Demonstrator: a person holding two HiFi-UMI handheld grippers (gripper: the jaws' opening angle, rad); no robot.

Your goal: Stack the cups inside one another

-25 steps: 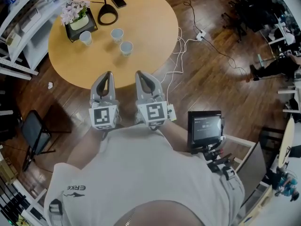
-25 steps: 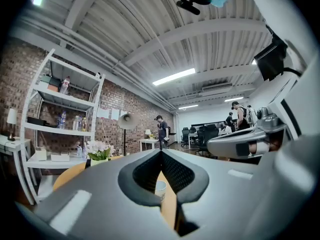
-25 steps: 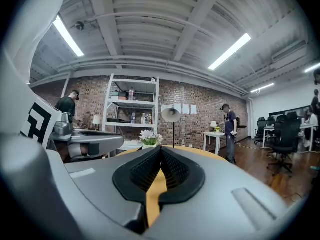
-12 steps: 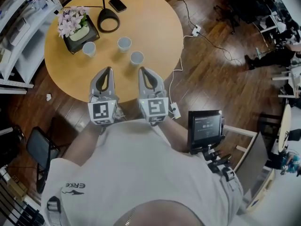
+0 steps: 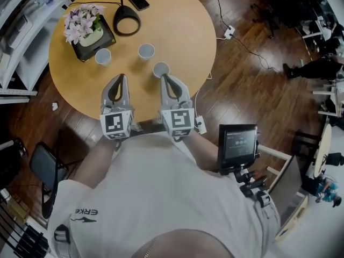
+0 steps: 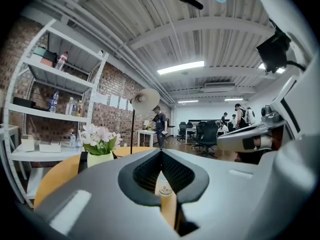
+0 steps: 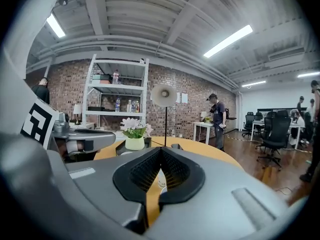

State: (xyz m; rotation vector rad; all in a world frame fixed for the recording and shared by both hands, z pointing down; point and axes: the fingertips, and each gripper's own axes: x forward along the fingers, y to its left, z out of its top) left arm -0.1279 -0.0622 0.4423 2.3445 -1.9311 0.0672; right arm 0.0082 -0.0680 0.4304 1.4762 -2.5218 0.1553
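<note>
Three pale paper cups (image 5: 145,51) stand apart on the round wooden bench (image 5: 183,26), near a black tray of pink flowers (image 5: 86,28). The left gripper (image 5: 122,78) and right gripper (image 5: 164,78) hover side by side over the bench's near edge, both sets of jaws pressed together and empty, the nearest cup (image 5: 160,69) just ahead of the right one

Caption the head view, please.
Shut left tongs and right tongs hover before three pale paper cups on round wooden table.

Left claw (image 5: 119,78), right claw (image 5: 166,78): side by side, jaws closed, empty.
</note>
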